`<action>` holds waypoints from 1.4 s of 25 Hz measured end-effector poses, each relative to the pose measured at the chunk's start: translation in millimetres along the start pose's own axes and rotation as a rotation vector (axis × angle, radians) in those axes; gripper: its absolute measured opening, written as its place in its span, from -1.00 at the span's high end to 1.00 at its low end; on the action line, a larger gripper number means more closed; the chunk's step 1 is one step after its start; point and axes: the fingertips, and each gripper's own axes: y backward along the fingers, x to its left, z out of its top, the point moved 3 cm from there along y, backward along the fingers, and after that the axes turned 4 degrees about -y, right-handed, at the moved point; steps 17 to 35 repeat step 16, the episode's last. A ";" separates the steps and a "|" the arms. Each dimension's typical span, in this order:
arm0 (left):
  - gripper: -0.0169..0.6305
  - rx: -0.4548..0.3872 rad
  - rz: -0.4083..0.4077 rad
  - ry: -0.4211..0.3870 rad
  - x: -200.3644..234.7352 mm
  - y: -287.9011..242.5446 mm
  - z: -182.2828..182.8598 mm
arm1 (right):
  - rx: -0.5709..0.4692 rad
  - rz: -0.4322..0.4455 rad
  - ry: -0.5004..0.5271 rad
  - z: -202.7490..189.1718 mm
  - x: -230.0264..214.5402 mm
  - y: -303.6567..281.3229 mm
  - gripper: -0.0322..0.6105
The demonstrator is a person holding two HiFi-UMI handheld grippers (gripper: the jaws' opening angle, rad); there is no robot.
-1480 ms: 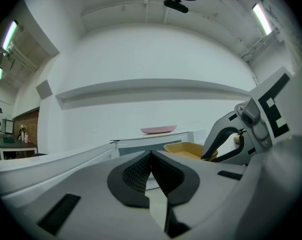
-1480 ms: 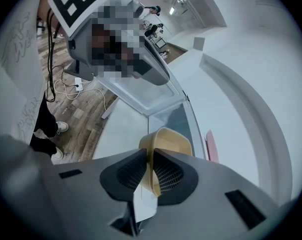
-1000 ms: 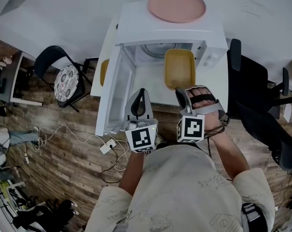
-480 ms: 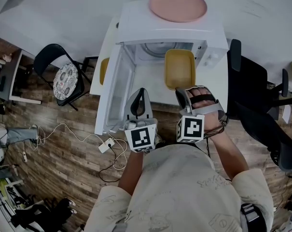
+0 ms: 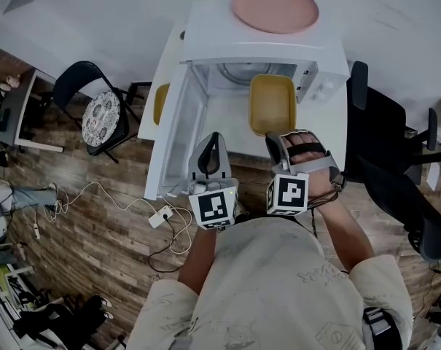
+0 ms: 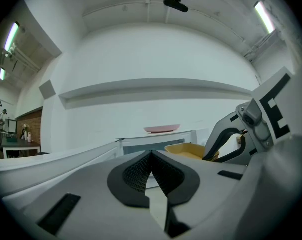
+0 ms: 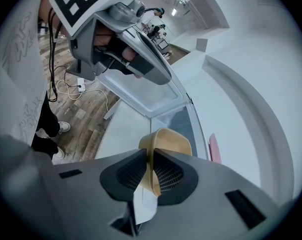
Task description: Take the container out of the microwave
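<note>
**Container gripped, roughly half-way out**

Done so far: the microwave (image 5: 264,42) has its door (image 5: 178,133) swung open to the left. The right gripper (image 5: 277,146) has hold of the yellow container (image 5: 272,104) by its near rim. Its jaws are almost closed, w/ the thin wall pinched between the pads.

The container lies in front of the microwave's mouth. Its far end is at the opening and most of it is over the white bench (image 5: 227,126). Can't tell if it's fully clear of the cavity, or lifted vs. resting.

The left gripper (image 5: 211,157) has its jaws fully together w/ nothing in them. It's just beside the right one, near the door's free edge.

Left to do, prob.: draw the container clear and set it down somewhere. No obvious spot is marked.

Count:
- 1 container
- 1 microwave
- 1 pink plate (image 5: 275,8), on top of the microwave
- 2 grippers
- 2 chairs: cushioned chair (image 5: 100,119) on the left, office chair (image 5: 384,144) on the right
- 1 small yellow thing (image 5: 160,102) left of the door, too hidden to ID
</note>
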 end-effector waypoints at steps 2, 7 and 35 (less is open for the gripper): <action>0.92 0.005 0.003 0.003 0.7 0.8 -1.6 | -0.001 0.000 0.000 1.0 -0.1 0.1 0.72; 0.92 0.000 -0.001 0.002 -0.1 1.0 0.9 | 0.005 0.011 0.006 0.2 3.1 -0.2 0.72; 0.92 0.010 -0.004 0.005 -1.5 3.8 -0.2 | 0.011 0.020 0.011 -1.5 6.6 1.4 0.72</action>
